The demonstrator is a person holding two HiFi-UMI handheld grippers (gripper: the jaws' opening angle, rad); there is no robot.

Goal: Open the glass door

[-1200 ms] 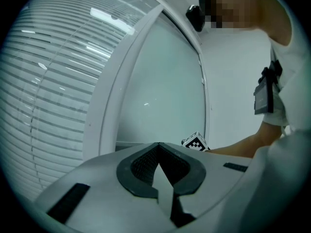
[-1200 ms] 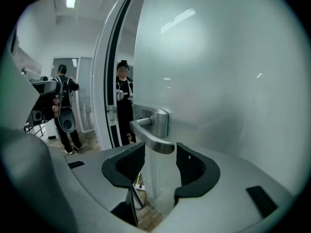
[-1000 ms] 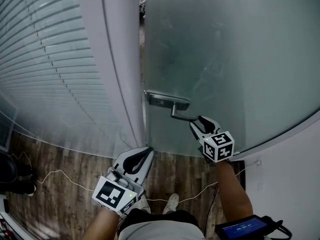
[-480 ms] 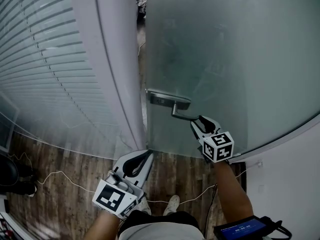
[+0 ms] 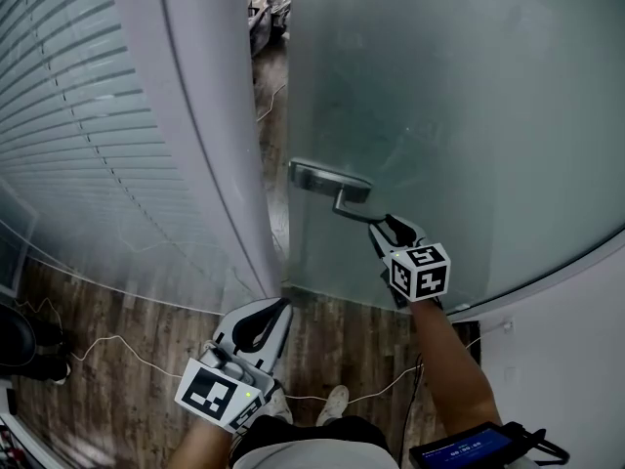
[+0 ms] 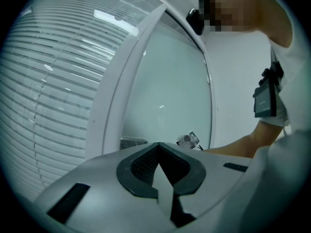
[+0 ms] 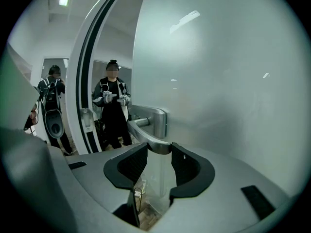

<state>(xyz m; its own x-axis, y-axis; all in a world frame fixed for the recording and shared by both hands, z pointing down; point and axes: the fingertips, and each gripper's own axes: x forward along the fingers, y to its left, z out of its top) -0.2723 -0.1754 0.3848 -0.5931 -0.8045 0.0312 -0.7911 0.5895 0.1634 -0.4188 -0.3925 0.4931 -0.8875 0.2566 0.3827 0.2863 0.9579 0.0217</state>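
Note:
The frosted glass door (image 5: pixel 469 115) stands ajar, with a gap between its edge and the white frame post (image 5: pixel 210 164). Its metal lever handle (image 5: pixel 337 189) sticks out towards me. My right gripper (image 5: pixel 376 225) has just been closing on the lever's free end; in the right gripper view both pads press the handle (image 7: pixel 146 130) where the right gripper (image 7: pixel 159 152) meets it. My left gripper (image 5: pixel 283 306) hangs low beside the post, level, its fingertips together and holding nothing. In the left gripper view the left gripper (image 6: pixel 158 144) faces the door (image 6: pixel 165 96).
A glass wall with horizontal blinds (image 5: pixel 68 135) runs along the left. A thin white cable (image 5: pixel 117 340) trails over the wooden floor near my feet. Through the gap, two people (image 7: pixel 112 101) stand in the room beyond the doorway.
The door has swung open further and the gap at its edge has widened. My right gripper has moved with the handle. The left gripper has stayed low by the post.

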